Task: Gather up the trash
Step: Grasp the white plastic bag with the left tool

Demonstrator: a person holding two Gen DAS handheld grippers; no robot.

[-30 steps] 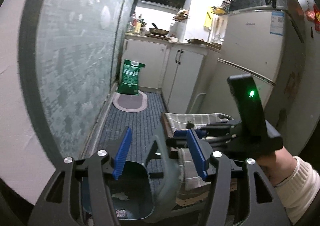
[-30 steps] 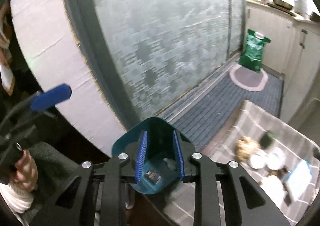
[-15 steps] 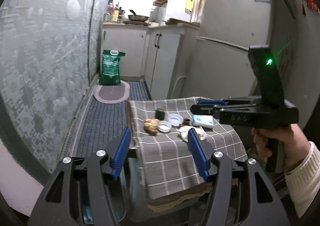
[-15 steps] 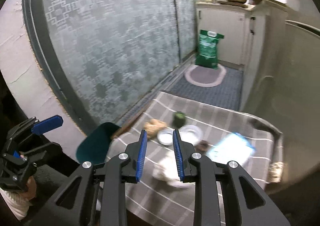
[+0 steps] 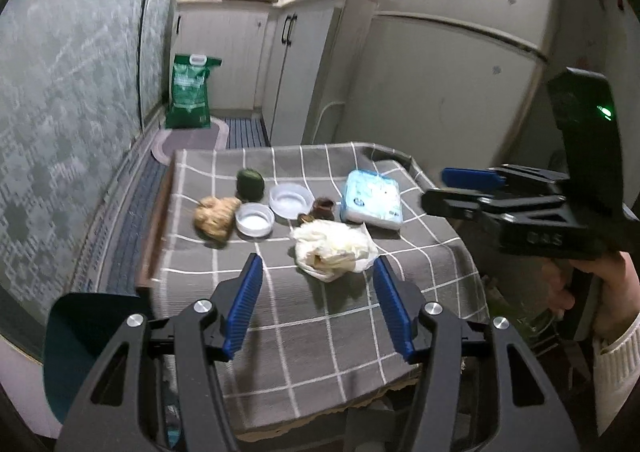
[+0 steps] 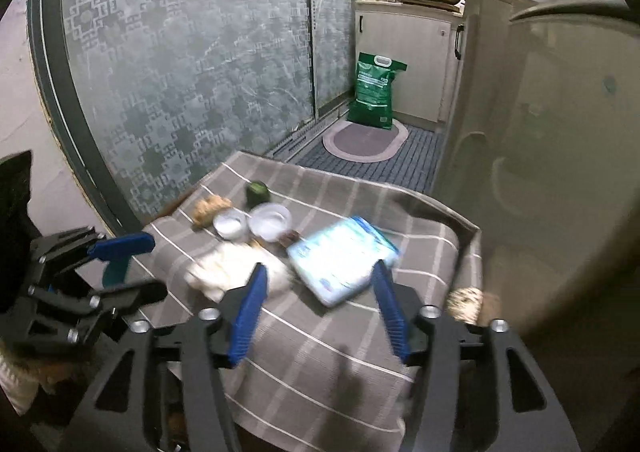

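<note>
Left tool (image 5: 318, 302) jaws apart, empty, right tool (image 6: 318, 308) just opened wide, empty, both angled down.

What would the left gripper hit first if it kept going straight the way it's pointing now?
Most likely the crumpled white wrapper on the checked tablecloth. It lies just ahead between the open fingers of the left gripper, nearer than the two white lids. Depth is hard to judge through the fisheye.
</note>
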